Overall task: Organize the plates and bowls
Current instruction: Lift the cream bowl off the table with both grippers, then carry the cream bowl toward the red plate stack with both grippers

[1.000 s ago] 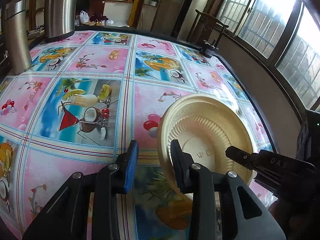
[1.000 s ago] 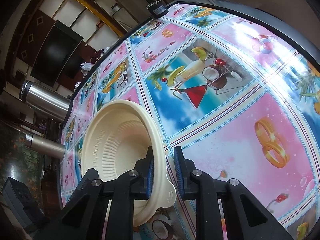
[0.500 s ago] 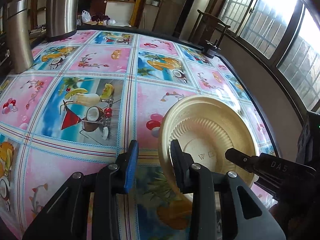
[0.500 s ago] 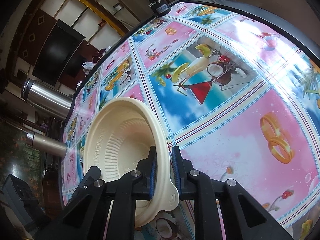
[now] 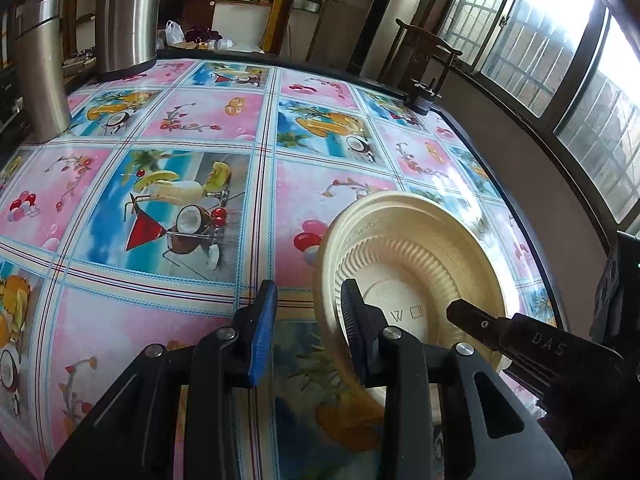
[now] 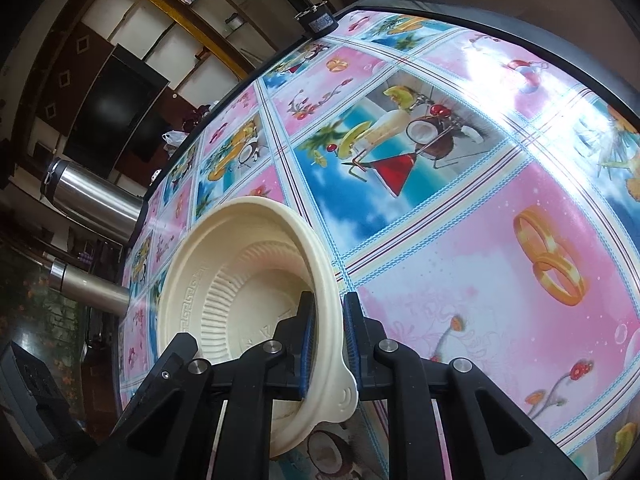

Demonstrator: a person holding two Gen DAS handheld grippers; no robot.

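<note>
A cream plastic bowl (image 5: 420,264) with a ribbed inside is held tilted over the patterned table (image 5: 200,120). My right gripper (image 6: 328,308) is shut on the bowl (image 6: 240,280) at its near rim, beside a small tab handle. In the left wrist view, the right gripper's finger (image 5: 480,324) reaches in from the right over the bowl. My left gripper (image 5: 307,300) is open. The bowl's left rim lies between the left gripper's fingers, with the right finger in front of the bowl's inside. I cannot tell if they touch.
Two tall steel flasks (image 5: 128,12) (image 5: 40,72) stand at the table's far left, also visible as steel flasks (image 6: 96,196) in the right wrist view. A small black object (image 5: 422,98) sits at the far edge. The table's dark rim (image 5: 532,248) runs close on the right, with windows beyond.
The right gripper's fingers have closed slightly tighter on the bowl's rim. The bowl and both grippers have only drifted a little.
</note>
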